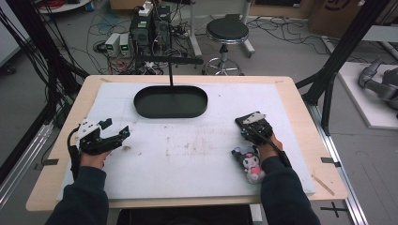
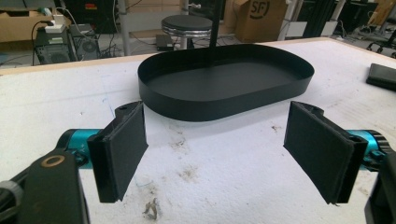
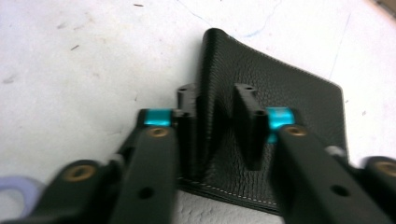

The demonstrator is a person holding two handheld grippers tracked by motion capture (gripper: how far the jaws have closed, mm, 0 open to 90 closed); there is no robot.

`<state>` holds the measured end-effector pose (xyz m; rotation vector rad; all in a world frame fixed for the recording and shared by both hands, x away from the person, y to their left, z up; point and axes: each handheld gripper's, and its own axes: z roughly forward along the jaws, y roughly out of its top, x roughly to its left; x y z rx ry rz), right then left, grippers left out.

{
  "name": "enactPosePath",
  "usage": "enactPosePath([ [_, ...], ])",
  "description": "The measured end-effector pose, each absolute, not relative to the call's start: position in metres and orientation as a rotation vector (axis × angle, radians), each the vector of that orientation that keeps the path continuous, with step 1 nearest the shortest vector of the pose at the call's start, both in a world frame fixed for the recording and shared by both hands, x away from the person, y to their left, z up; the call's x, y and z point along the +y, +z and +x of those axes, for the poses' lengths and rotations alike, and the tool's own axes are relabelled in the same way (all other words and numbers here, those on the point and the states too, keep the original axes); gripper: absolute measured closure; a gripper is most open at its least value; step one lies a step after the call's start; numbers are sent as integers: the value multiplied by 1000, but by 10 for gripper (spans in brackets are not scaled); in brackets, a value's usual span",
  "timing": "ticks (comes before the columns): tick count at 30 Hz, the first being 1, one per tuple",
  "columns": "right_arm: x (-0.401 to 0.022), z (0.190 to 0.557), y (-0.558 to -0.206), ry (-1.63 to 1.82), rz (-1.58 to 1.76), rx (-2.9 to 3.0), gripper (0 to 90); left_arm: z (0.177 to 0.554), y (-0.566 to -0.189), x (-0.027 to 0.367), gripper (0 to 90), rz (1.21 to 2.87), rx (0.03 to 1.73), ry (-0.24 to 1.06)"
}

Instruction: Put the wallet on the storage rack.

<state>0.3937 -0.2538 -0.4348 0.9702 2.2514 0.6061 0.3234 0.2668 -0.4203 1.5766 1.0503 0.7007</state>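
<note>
Wallet [image 3: 280, 93] of black grained leather lies flat on my counter's white mat [image 1: 197, 159], at the right side, and my right tongs [image 3: 223, 126] are clenched over a raised fold of it, one pad on each side of the ridge. From the high view the wallet [image 1: 242, 123] mostly hides under those right tongs [image 1: 256, 125]; the right gripper view alone shows the pinched fold and the pale stitching along its near edge.

The mat is scuffed and stained with brownish marks and sits on a pale wooden counter [image 1: 309, 140]. A black oval tray [image 1: 170, 101] rests at the far middle of the mat. Just beside my right wrist lies a small plush toy [image 1: 248, 161], dark-headed with pink on it.

My left tongs [image 1: 116, 133] hover at the left of the mat, released, pads wide apart with nothing between them. The left gripper view looks between those left tongs [image 2: 215, 149] at the tray [image 2: 224, 79] and, at its right edge, a corner of the wallet [image 2: 382, 75].

Beyond the counter stand a round black stool [image 1: 227, 32], boxes of electronics [image 1: 150, 28] and tangled cables on a grey floor.
</note>
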Motion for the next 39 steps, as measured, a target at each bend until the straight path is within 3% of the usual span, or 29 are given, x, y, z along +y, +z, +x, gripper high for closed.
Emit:
enactPosePath([
  [4,-256,392,-430,641,963,2239,832,324,-421,267,214,1579,1053,701],
  [13,-280,387,-401,902,1053,2136,836,324,-421,267,223,1574,1054,700],
  [25,-274,379,-365,1180,1054,2102,839,324,-421,268,223,1577,1052,703],
  [33,-290,389,-375,1257,1220,2059,826,323,-421,268,225,1578,1052,704],
  [39,-295,393,-376,1210,1240,1976,751,323,-421,268,225,1580,1054,704],
])
